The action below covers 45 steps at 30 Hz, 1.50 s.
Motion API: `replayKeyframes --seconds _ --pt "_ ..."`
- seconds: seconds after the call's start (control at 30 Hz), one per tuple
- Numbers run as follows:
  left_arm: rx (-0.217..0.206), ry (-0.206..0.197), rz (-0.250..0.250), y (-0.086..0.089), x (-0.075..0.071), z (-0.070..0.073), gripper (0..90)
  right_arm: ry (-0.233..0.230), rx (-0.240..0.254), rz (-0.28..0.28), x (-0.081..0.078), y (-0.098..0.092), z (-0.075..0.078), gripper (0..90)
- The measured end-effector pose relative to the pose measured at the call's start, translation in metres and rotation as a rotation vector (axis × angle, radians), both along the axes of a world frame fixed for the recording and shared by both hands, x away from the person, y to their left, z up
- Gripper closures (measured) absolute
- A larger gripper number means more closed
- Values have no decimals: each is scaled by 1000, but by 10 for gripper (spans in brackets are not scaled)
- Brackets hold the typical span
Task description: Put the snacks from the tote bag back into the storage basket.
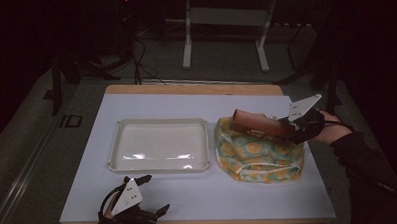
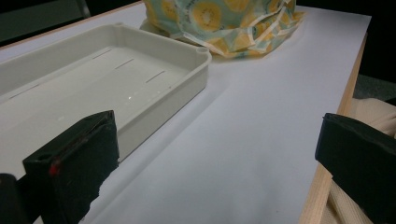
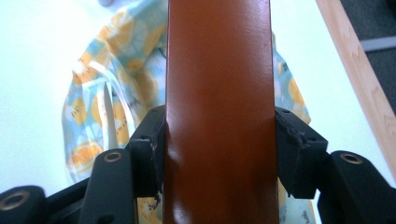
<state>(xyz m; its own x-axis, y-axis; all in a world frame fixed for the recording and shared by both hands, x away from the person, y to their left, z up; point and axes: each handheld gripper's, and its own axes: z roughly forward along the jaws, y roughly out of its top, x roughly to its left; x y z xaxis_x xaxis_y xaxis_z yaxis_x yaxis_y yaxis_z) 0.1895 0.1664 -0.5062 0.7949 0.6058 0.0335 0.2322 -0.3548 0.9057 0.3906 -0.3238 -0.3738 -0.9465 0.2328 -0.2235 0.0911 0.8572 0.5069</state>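
The right gripper [image 3: 218, 154] squeezes a smooth brown bar [image 3: 218, 93] between its jaws, held above a soft cloth bag [image 1: 260, 152] with orange fruit prints. The left gripper [image 2: 215, 163] has its jaws wide apart with nothing in them, over bare white table [image 2: 243, 140] near the wooden edge. A hard white tray [image 2: 116, 79] with a raised rim sits just beside its left jaw.

Reddish-brown bar [image 3: 218, 112]; cloth [image 1: 260, 157] with orange-slice print on blue and yellow; cream tray [image 1: 160, 166]; white tabletop [image 1: 199, 199]; black tools.
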Motion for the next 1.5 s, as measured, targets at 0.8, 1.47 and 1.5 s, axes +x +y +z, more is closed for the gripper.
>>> replayKeyframes --seconds 0.8,1.47,1.5 --pt "7 -1 -24 -2 -2 0 0 -32 -18 143 -1 67 26 429" --pt "19 -8 -39 -3 -3 -1 0 -14 -37 250 1 126 22 429" --pt "19 -8 -40 -3 -3 -1 0 -17 -38 259 1 129 21 429"
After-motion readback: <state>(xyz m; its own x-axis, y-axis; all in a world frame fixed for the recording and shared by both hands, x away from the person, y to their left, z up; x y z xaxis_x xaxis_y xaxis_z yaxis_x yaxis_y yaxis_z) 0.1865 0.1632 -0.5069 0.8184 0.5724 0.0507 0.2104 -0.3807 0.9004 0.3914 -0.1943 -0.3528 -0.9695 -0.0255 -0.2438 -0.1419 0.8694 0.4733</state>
